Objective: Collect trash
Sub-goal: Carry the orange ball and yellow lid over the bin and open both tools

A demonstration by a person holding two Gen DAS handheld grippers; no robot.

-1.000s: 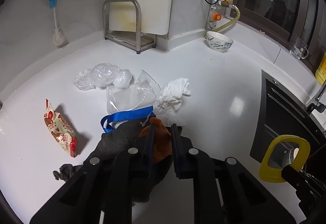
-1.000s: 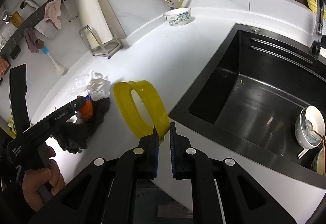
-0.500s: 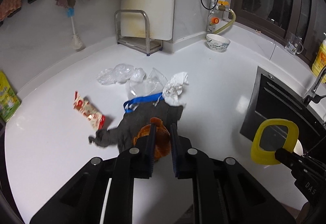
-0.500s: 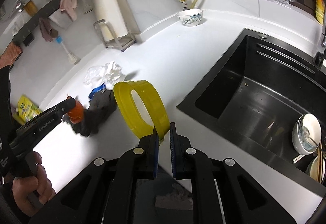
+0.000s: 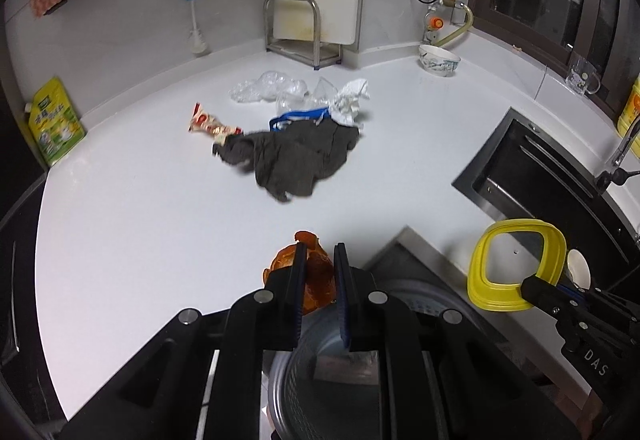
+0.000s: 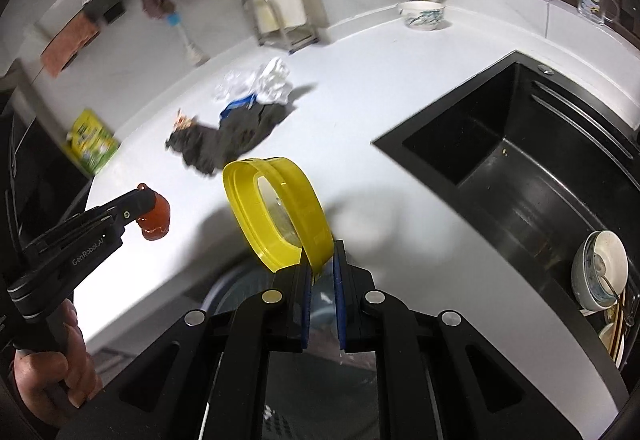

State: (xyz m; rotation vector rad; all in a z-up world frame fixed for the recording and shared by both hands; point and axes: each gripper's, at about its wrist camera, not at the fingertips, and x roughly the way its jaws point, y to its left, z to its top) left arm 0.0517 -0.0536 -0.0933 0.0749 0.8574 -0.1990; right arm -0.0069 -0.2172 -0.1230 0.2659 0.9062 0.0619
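My left gripper (image 5: 319, 252) is shut on an orange peel (image 5: 316, 282) and holds it past the counter's front edge, above an open bin (image 5: 320, 376). The peel also shows in the right wrist view (image 6: 155, 219). My right gripper (image 6: 322, 270) is shut on the rim of a yellow bin lid (image 6: 276, 212), also seen in the left wrist view (image 5: 516, 266), held upright over the bin (image 6: 316, 312). On the white counter (image 5: 140, 220) lie a dark rag (image 5: 296, 156), a red snack wrapper (image 5: 210, 125), crumpled white tissue (image 5: 350, 100), clear plastic bags (image 5: 268, 86) and a blue strip (image 5: 300, 116).
A black sink (image 6: 516, 168) with bowls (image 6: 600, 272) is at the right. A patterned bowl (image 5: 439, 60), a metal rack with a cutting board (image 5: 304, 36) and a green pouch (image 5: 54, 120) stand at the counter's back and left.
My left gripper lifted the orange peel off the dark rag and pulled it back over the bin. The rag stays spread on the counter. My right gripper keeps holding the lid.
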